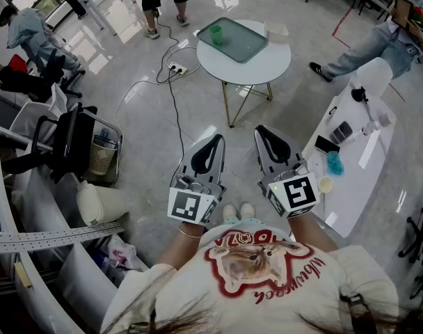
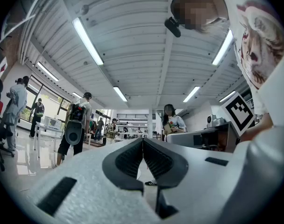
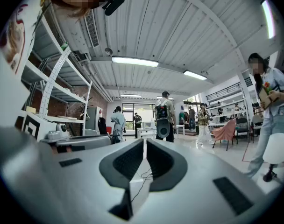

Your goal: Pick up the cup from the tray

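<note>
The left gripper [image 1: 216, 140] and right gripper [image 1: 264, 131] are hovering closed and empty by the chest, since what looks like the cup [image 1: 216, 35] is sitting well apart on the tray [image 1: 248, 44].

— Where's the cup [image 1: 216, 35]?
— On the tray [image 1: 245, 44], at its left end. The tray lies on the table [image 1: 259, 69] ahead of you.
— And your grippers?
— Left gripper [image 1: 214, 140] and right gripper [image 1: 264, 132] sit side by side, well short of it.

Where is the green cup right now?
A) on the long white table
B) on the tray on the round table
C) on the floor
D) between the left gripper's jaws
B: the cup stands on the tray on the round table.
</note>
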A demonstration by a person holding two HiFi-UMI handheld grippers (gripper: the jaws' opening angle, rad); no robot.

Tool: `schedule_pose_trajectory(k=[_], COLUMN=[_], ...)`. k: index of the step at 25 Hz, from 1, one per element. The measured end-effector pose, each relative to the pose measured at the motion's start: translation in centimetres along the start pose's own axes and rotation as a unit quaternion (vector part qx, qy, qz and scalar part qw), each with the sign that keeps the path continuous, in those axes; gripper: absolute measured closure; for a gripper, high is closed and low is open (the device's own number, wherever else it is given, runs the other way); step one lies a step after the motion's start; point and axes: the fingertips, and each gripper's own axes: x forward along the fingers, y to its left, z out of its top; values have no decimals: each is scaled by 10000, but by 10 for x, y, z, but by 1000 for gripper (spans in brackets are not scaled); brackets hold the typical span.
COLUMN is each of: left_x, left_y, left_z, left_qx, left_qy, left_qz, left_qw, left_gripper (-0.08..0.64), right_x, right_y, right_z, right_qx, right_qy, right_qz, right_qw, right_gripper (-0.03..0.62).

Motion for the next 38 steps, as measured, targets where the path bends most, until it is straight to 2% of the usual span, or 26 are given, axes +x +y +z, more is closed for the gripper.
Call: schedule_pose_trajectory(k=[9,15,29,38], left_x=[2,1,11,7], left_y=[3,5,-2,-6], left_z=[4,1,-5,-9], left_qx=[-17,-36,-48,-40], left_qy=[-61,-38,-28,-41], left_qz=[24,46,221,450], left_qw=[10000,10000,9997,9990], left_gripper=[546,545,546,546], right_x=[1,3,-2,2], right_y=[1,-1,-24,-22], right_z=[4,-1,1,-6], right_qx=[-42,117,131,134], right_qy=[-48,-20,-47,16], right_qz=[14,30,114,426], right_qw=[10000,9999,9998,9990], right_gripper=[551,549,549,549])
